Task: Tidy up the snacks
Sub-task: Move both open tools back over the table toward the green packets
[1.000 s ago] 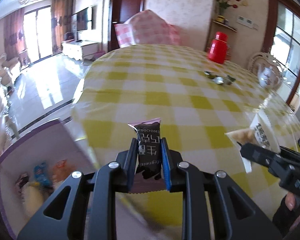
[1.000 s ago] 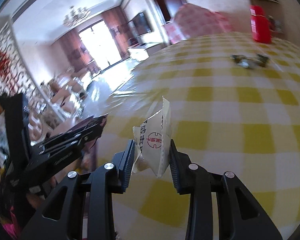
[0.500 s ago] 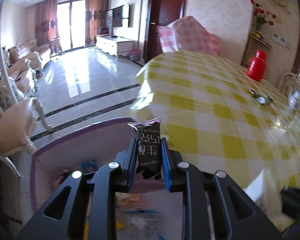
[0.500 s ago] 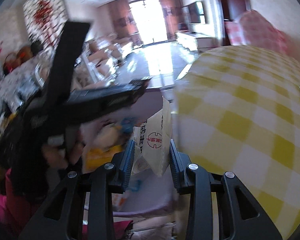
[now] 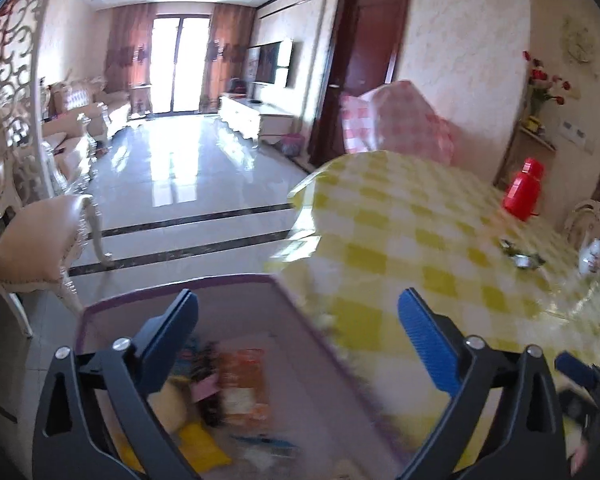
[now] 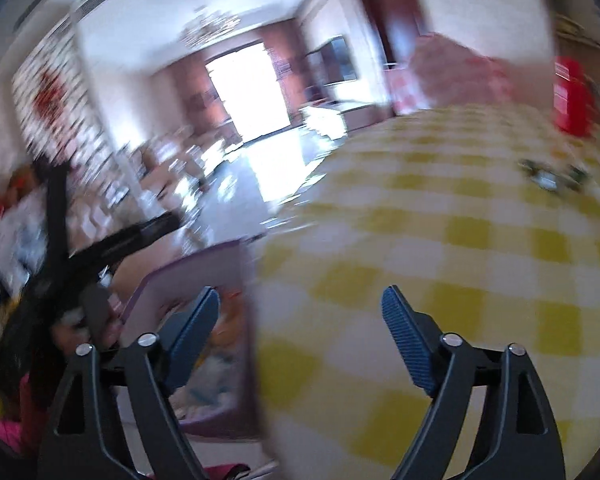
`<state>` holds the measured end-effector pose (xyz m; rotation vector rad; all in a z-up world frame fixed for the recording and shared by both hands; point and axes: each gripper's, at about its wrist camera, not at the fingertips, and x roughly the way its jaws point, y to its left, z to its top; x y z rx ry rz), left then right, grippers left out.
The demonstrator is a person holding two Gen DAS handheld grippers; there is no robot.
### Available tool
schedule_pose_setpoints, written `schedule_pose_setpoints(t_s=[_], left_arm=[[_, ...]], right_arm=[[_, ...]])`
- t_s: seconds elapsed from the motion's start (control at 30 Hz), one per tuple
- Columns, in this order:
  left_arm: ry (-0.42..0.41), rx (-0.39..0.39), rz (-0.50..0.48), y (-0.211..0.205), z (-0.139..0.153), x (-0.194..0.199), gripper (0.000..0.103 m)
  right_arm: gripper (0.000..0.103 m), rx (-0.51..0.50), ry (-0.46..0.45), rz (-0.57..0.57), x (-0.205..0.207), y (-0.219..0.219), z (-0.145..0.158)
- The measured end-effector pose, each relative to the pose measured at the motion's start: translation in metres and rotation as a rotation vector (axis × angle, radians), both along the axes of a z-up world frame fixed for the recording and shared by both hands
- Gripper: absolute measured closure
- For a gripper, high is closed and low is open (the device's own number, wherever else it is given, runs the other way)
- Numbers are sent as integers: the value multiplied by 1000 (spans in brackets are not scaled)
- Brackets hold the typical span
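**Both tongs empty over the bin edge: risks and blind spots**

Left to right.

Left gripper [image 5: 298,320]: jaws spread wide, nothing between them. It hangs above the purple-rimmed bin [image 5: 172,285], which sits low beside the table [image 5: 412,240]. Snacks [image 5: 240,384] lie in a loose pile on the bin floor: orange, yellow and dark wrappers, too smeared to name or count.

Right gripper [image 6: 300,312]: jaws also wide, empty. It straddles the line where the bin's near wall meets the yellow-checked tablecloth.

Risks, as I judge them:
- The two tools are close. The right one shows at the lower right corner of the left view, so a sideways swing could knock them together.
- A low finger could clip the bin rim or the overhanging cloth and drag it.
- The remaining small wrapped sweets [image 5: 520,254] lie far across the table near a red flask [image 5: 523,190] and a teapot [image 5: 596,258]. A hasty reach could tip either.

Hard to make out:
- The right view is heavily motion-blurred, and the left view is soft around the bin.
- Bin depth and its lower edge are cut off by the frame.
- Whether any snack lies on the table directly under the grippers cannot be told.
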<state>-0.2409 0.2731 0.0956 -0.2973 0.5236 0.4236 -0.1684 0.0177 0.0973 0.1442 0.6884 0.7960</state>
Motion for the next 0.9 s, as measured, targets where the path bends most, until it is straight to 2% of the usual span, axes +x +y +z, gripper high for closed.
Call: schedule_pose_setpoints(t_s=[0.07,0.17,0.3,0.4,0.57,0.63,0.73,0.9], left_arm=[[1,-9,-55,-24,4,13,2],[-3,-43,-190,-71,10,45,2],[37,-129,-361,-140,6,116,2],[82,-172,-411,-186,-7,176,2],[102,-172,-412,-234,-32,258,2],[96,-183,-376,-244,-39,291,2],[57,-256,-306,-243,-43,336,2],[-32,-338,-214,-224,-46,376,2]], right_arm=[[18,24,31,-85,17,-30,-3],[15,78,109,-234,40,-88,-12],[15,98,141,-368,60,-145,-25],[15,78,158,-457,72,-180,-36],[15,81,207,-536,100,-219,-55],[15,61,224,-560,120,-227,-60],[15,27,204,-584,154,-227,-58],[15,-11,192,-610,225,-217,-67]])
